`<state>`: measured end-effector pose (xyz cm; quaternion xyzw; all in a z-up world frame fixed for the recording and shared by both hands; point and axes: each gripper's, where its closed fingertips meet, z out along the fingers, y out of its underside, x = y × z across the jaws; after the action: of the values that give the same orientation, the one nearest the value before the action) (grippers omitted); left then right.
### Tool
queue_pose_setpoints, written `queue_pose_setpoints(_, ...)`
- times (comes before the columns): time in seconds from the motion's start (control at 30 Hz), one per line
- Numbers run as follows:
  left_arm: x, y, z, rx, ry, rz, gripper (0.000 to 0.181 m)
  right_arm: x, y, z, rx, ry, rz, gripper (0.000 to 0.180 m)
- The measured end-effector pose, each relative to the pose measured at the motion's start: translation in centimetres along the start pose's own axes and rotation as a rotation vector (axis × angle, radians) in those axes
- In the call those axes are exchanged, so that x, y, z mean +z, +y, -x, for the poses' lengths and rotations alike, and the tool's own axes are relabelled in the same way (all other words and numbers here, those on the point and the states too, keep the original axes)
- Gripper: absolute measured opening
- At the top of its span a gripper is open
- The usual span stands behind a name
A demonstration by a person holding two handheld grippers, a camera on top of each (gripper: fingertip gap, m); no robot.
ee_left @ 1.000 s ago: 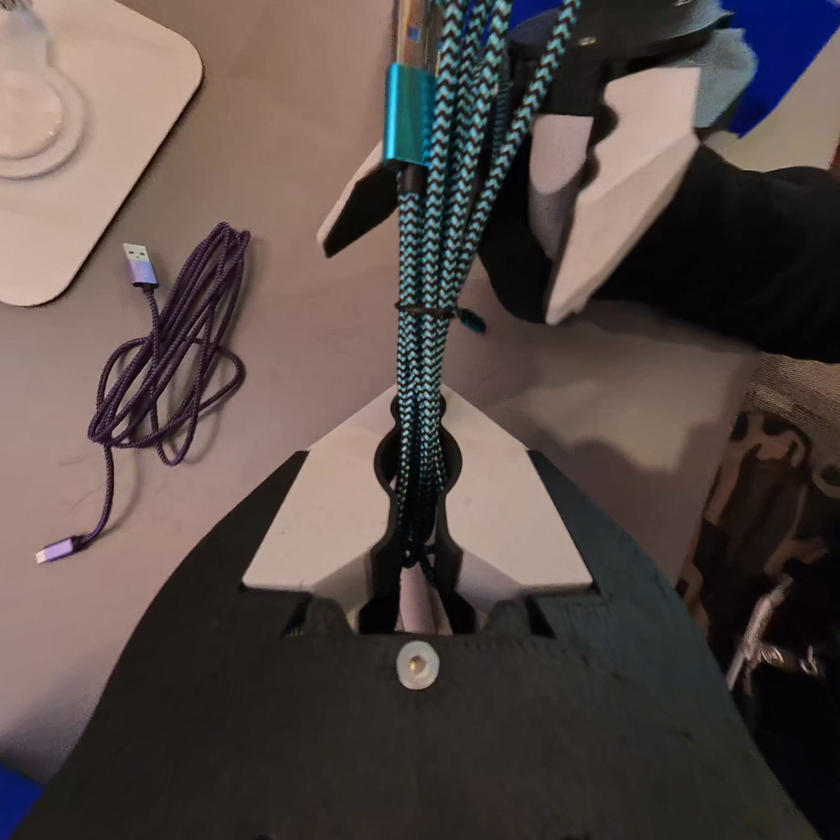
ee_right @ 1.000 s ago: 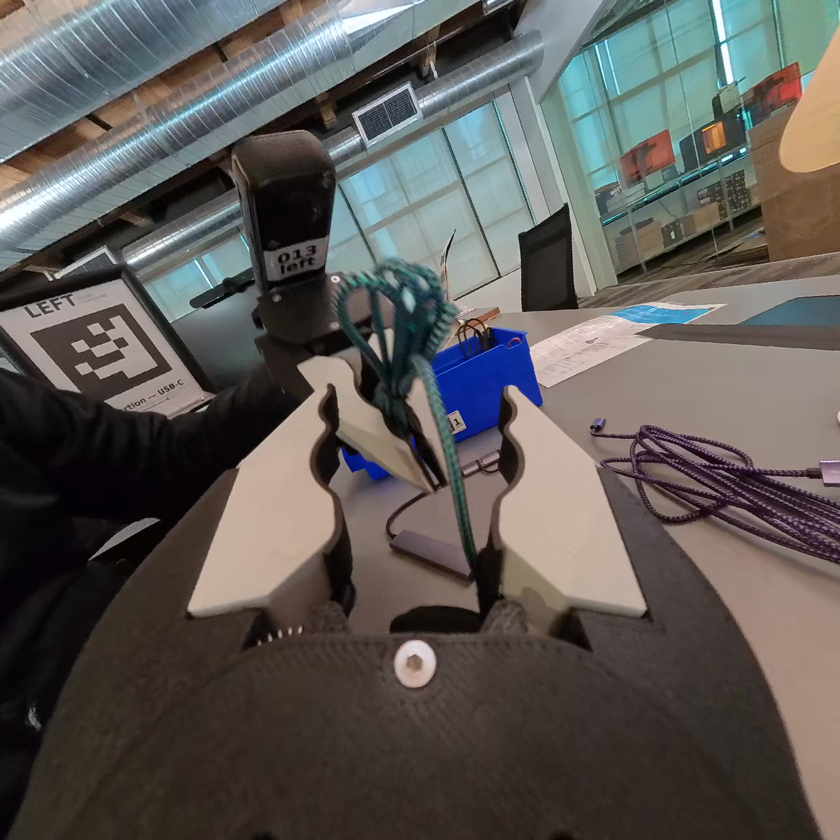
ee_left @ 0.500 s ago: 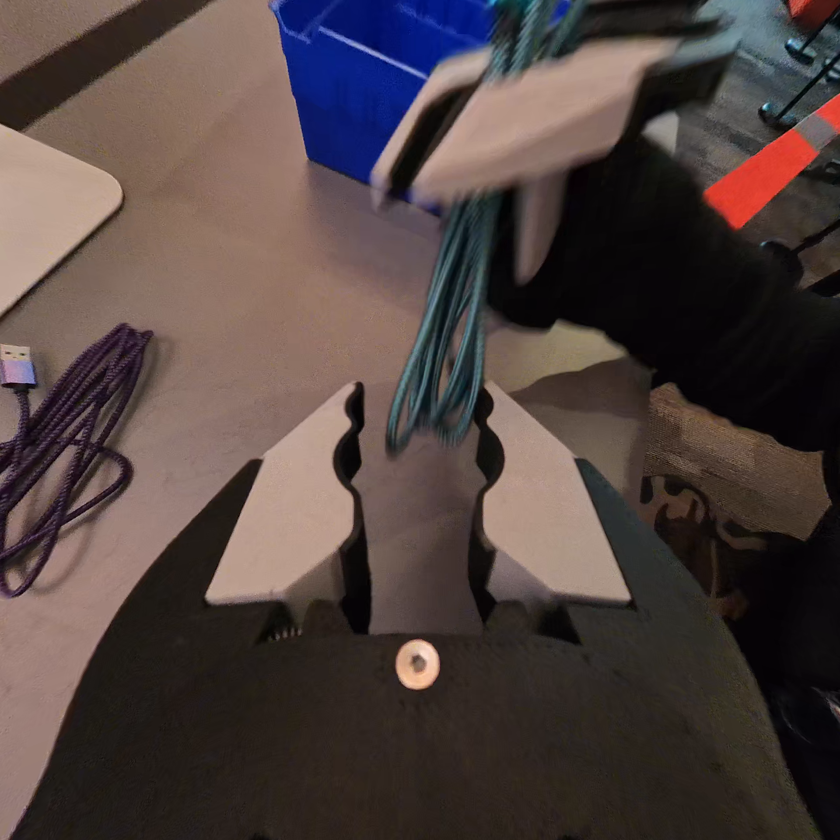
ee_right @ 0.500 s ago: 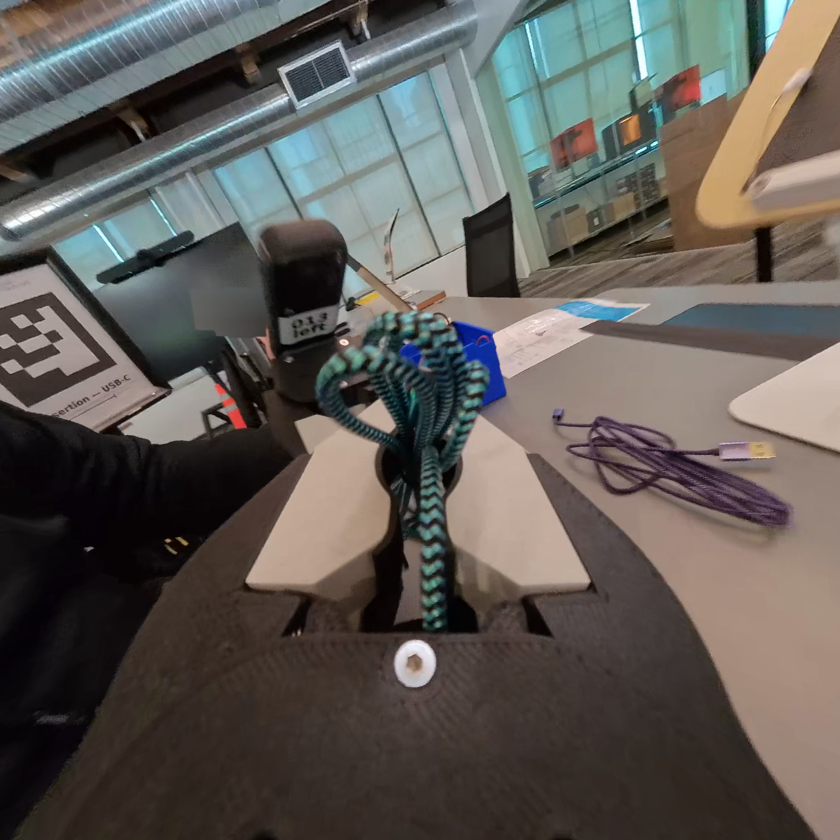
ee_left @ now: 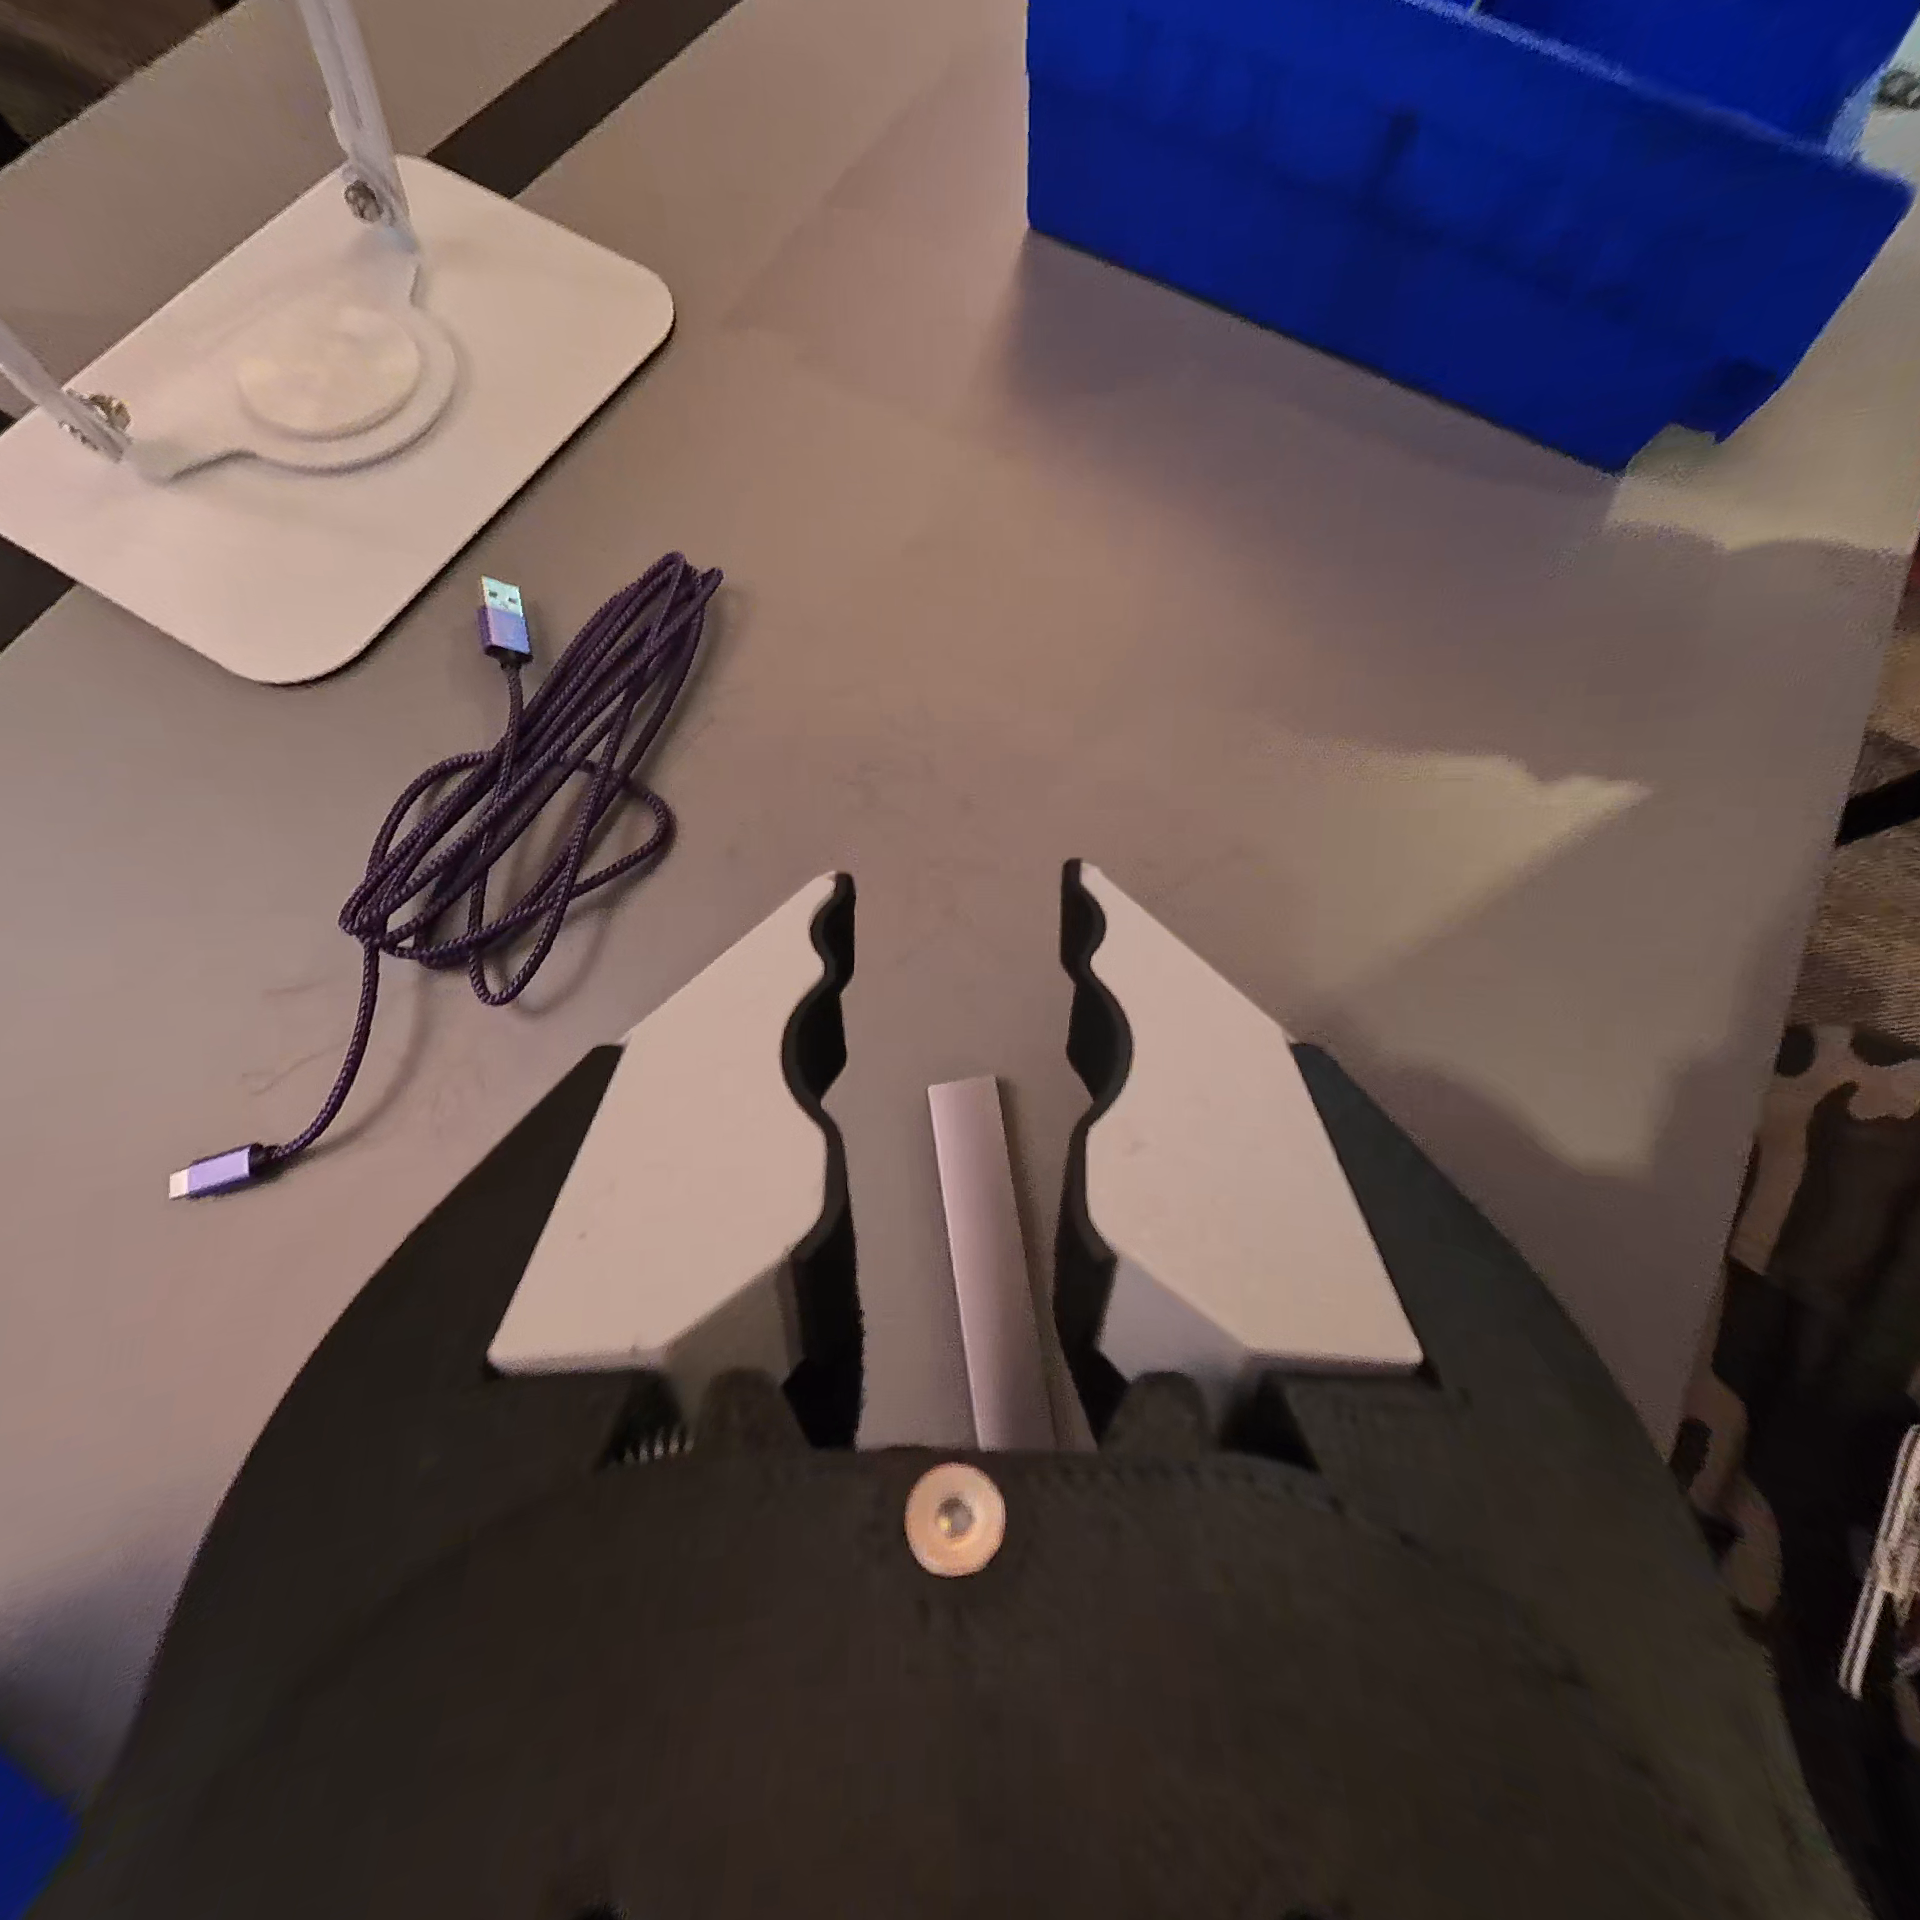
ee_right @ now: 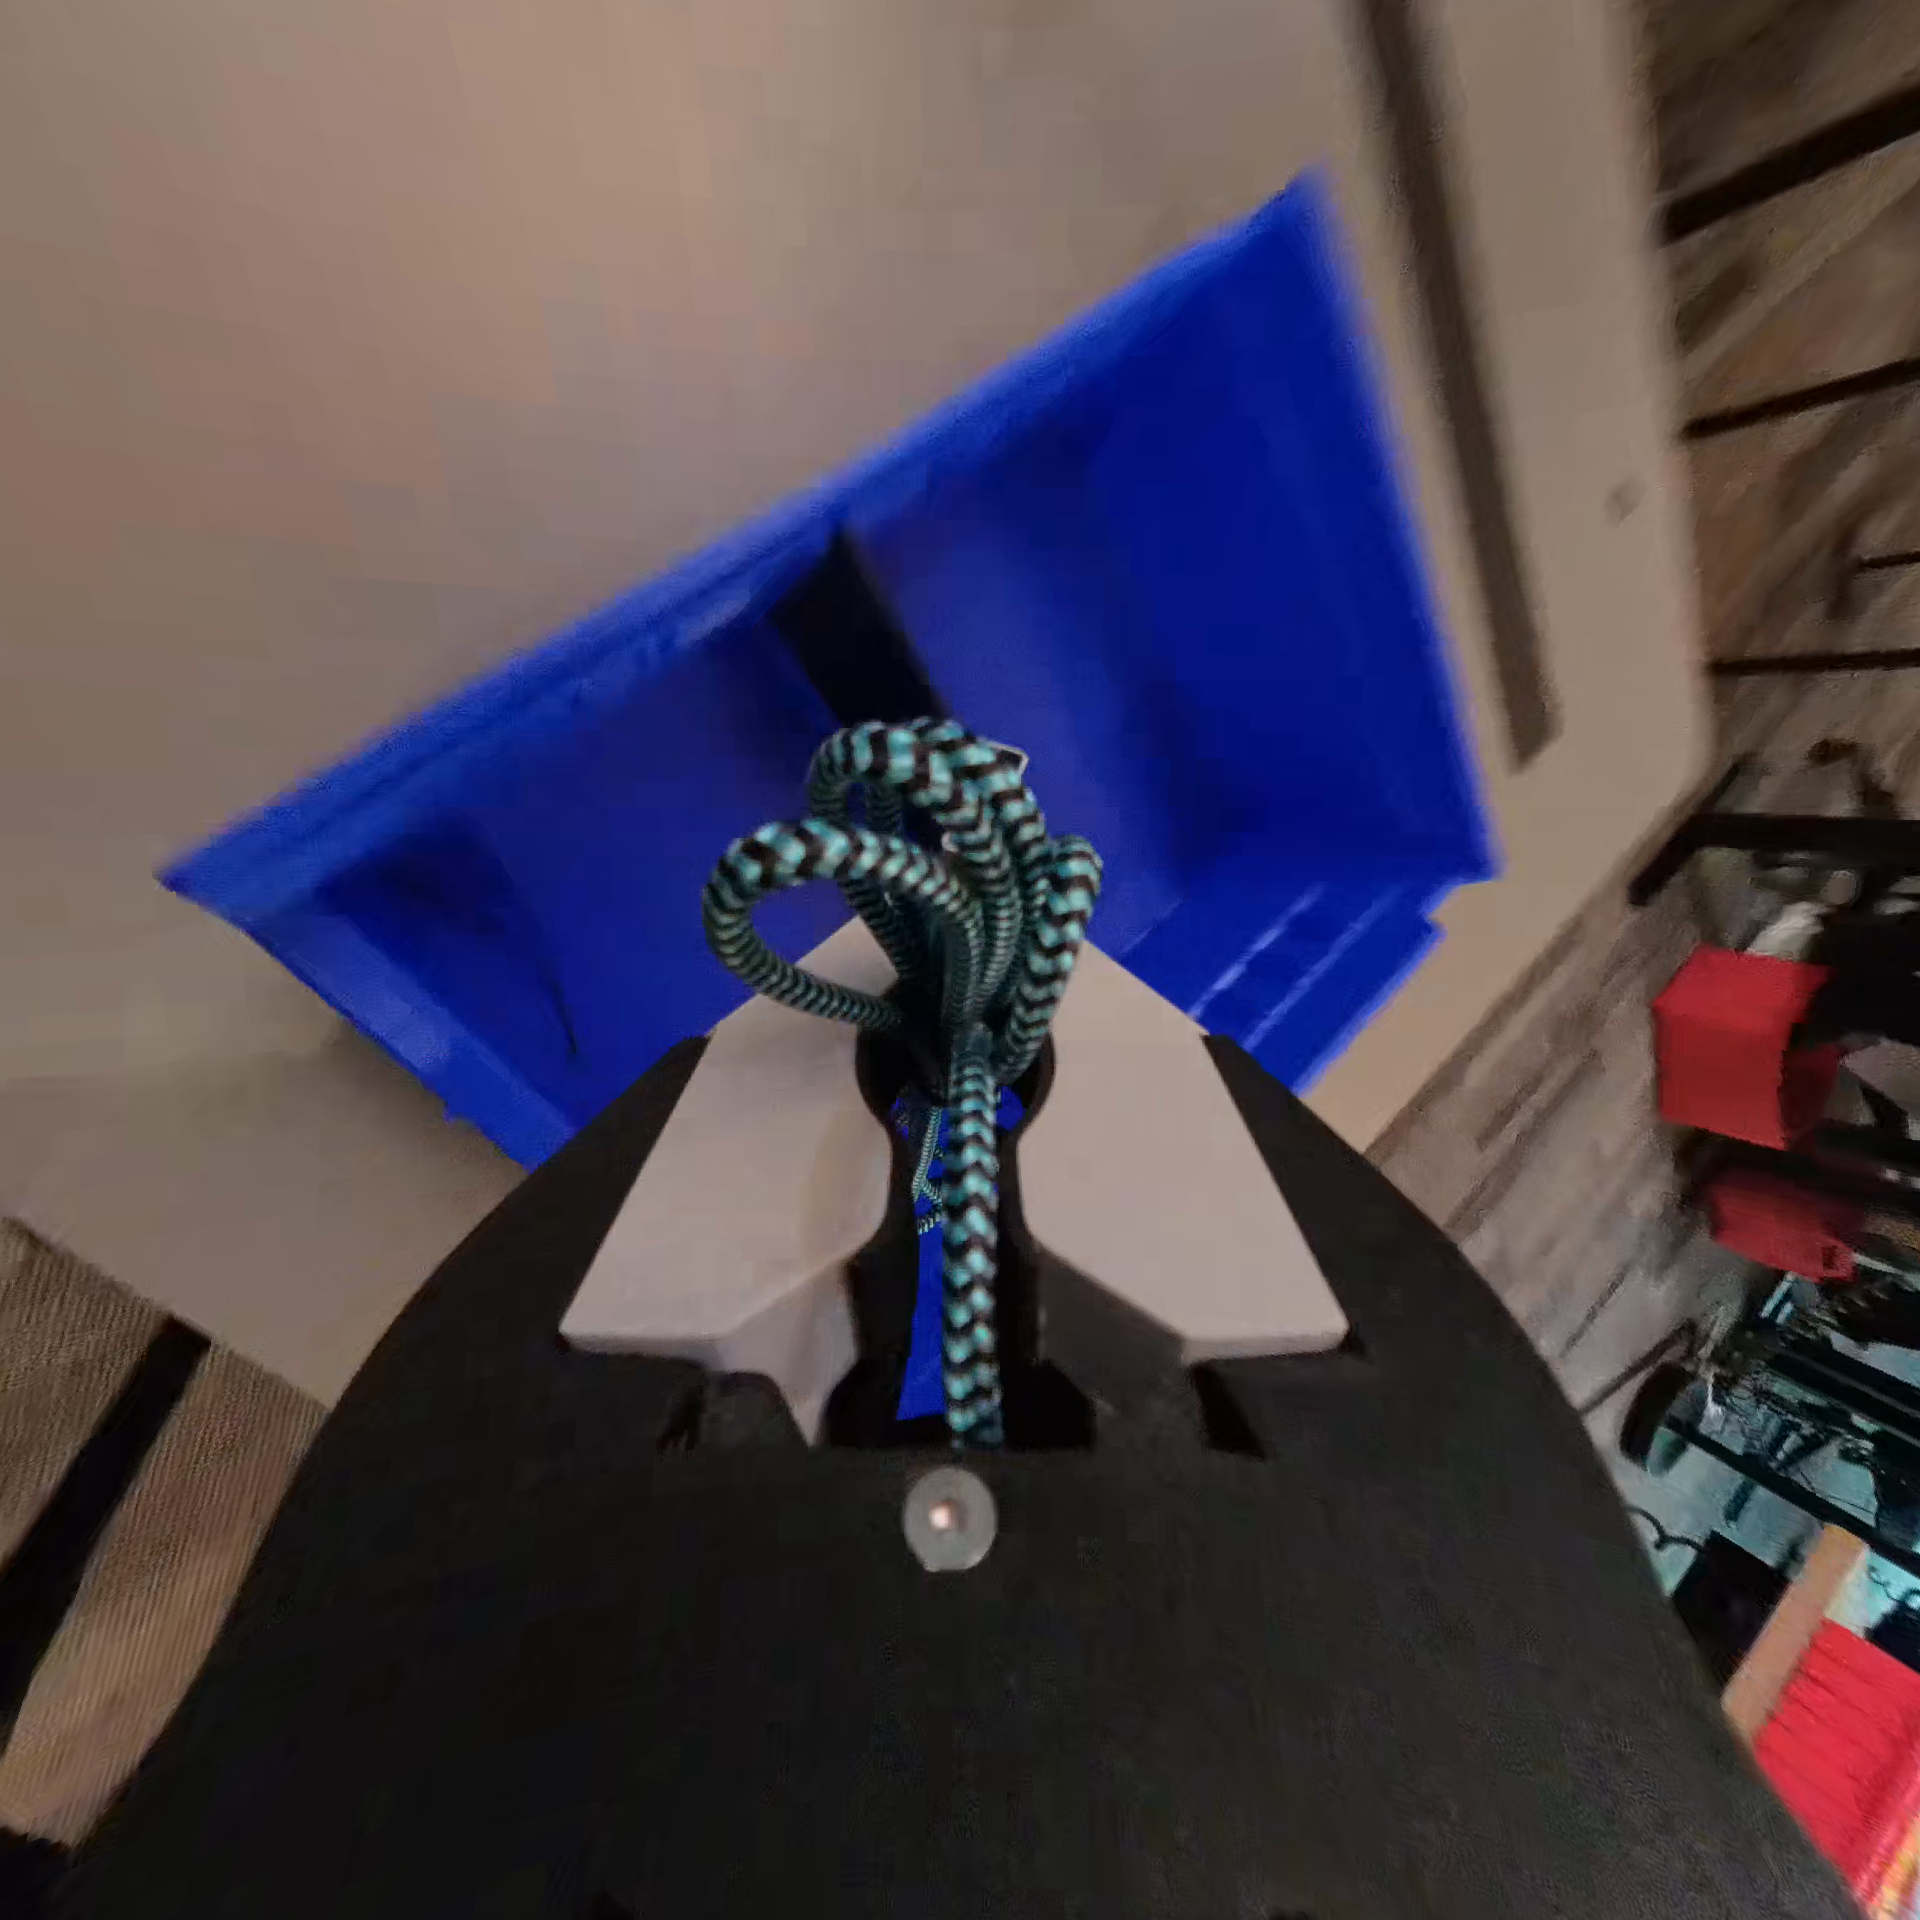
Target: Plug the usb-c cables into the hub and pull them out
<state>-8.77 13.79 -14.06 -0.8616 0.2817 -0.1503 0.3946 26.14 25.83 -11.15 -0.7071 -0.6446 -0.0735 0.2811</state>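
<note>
- Left gripper (ee_left: pixel 958 883): jaws wide apart, nothing held; the slim grey hub (ee_left: pixel 982 1257) lies on the surface (ee_left: pixel 1143 675) directly below the gap.
- Right gripper (ee_right: pixel 956 1023): jaws clamped on the coiled teal-and-black cable (ee_right: pixel 935 883), loops sprouting past the tips (connector ends not visible).
- Beyond: blue bin (ee_right: pixel 1039 675) under the right gripper; view blurred.
- Purple cable (ee_left: pixel 520 800) lies loose left of the hub, both plugs free, near a white stand base (ee_left: pixel 343 416).
- Judgement: nothing plugged in at present; which task stage this is, cannot tell.
</note>
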Motion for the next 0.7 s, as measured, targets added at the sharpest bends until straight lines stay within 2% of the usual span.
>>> queue_pose_setpoints(0.13,0.1,0.9,0.1,0.014,-0.002,0.046,0.037,6.0,3.9,3.1,-0.061,-0.168,0.183,0.004)
queue_pose_setpoints(0.23,0.1,1.0,0.5,0.002,0.007,0.053,0.037,8.3,4.8,5.7,-0.037,-0.321,0.230,0.009)
queue_pose_setpoints(0.27,0.1,1.1,0.6,-0.001,0.006,0.058,0.037,8.9,5.4,6.1,-0.021,-0.354,0.266,0.021)
queue_pose_setpoints(0.3,0.1,1.2,0.7,-0.003,0.006,0.063,0.037,9.4,6.0,6.2,-0.003,-0.369,0.314,0.040)
queue_pose_setpoints(0.37,0.3,1.2,0.8,-0.007,0.010,0.066,0.037,9.4,5.2,5.9,0.039,-0.392,0.279,0.057)
queue_pose_setpoints(0.43,0.5,1.3,0.8,-0.003,0.007,0.073,0.037,8.8,5.3,4.7,0.045,-0.344,0.310,0.066)
queue_pose_setpoints(0.7,0.7,2.3,2.3,-0.041,-0.017,0.116,0.039,2.6,2.1,2.0,0.102,-0.157,0.194,0.068)
